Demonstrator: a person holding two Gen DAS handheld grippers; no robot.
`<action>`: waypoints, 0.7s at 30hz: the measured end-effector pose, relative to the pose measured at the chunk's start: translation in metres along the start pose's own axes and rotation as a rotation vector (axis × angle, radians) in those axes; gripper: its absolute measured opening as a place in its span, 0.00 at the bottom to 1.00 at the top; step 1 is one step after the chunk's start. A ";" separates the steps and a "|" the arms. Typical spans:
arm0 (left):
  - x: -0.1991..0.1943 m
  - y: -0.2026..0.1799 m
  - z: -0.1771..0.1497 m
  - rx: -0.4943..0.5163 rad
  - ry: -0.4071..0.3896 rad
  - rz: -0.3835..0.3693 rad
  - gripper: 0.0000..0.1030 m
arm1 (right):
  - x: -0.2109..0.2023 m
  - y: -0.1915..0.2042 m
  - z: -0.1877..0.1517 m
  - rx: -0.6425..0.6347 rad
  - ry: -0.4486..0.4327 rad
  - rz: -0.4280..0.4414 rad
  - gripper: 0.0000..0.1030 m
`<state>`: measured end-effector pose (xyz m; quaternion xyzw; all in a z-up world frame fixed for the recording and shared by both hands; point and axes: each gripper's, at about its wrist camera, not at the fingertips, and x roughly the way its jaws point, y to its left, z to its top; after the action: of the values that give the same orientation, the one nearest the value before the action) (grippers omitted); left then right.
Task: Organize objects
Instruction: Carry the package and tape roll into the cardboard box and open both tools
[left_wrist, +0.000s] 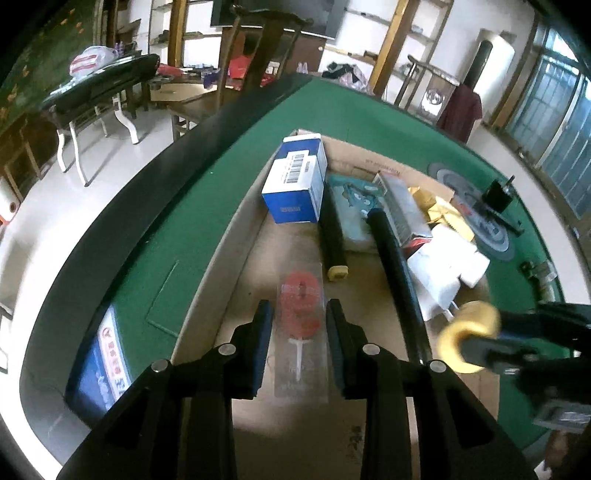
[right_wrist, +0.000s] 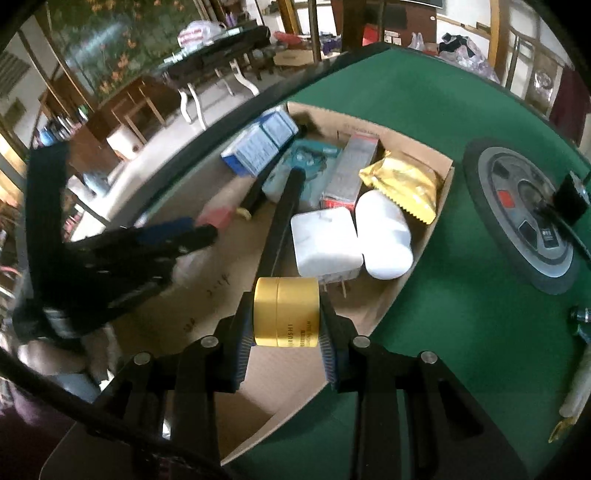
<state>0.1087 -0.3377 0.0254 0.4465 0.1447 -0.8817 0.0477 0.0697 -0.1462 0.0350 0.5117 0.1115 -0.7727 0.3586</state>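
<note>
An open cardboard box (left_wrist: 295, 424) (right_wrist: 277, 376) lies on the green table (right_wrist: 443, 332). On its floor rests a clear pack with red discs (left_wrist: 301, 291). My left gripper (left_wrist: 300, 304) straddles this pack, its pads just beside the edges, open. In the right wrist view the left gripper (right_wrist: 199, 234) is blurred at the left. My right gripper (right_wrist: 286, 299) is shut on a round gold tin (right_wrist: 286, 312), held above the box's near right part. The left wrist view shows this tin (left_wrist: 469, 341) at the right, blurred.
The box's far end holds a blue-white carton (left_wrist: 295, 177), two long black rods (left_wrist: 395, 266), a teal pack (right_wrist: 303, 166), a silver-red carton (right_wrist: 351, 170), a gold foil pouch (right_wrist: 402, 184), a white charger (right_wrist: 325, 243) and a white bottle (right_wrist: 384, 236). A round grey disc (right_wrist: 524, 218) sits in the table.
</note>
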 end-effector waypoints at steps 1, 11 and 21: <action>-0.004 0.002 -0.001 -0.009 -0.011 -0.005 0.36 | 0.004 0.000 -0.001 -0.004 0.011 -0.009 0.29; -0.041 0.025 -0.007 -0.152 -0.106 -0.046 0.58 | 0.005 -0.005 -0.006 0.018 0.011 -0.039 0.39; -0.049 0.007 -0.017 -0.153 -0.128 -0.056 0.59 | -0.061 -0.052 -0.018 0.161 -0.226 -0.004 0.52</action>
<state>0.1522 -0.3417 0.0536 0.3802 0.2206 -0.8958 0.0659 0.0608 -0.0720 0.0697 0.4482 0.0090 -0.8326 0.3253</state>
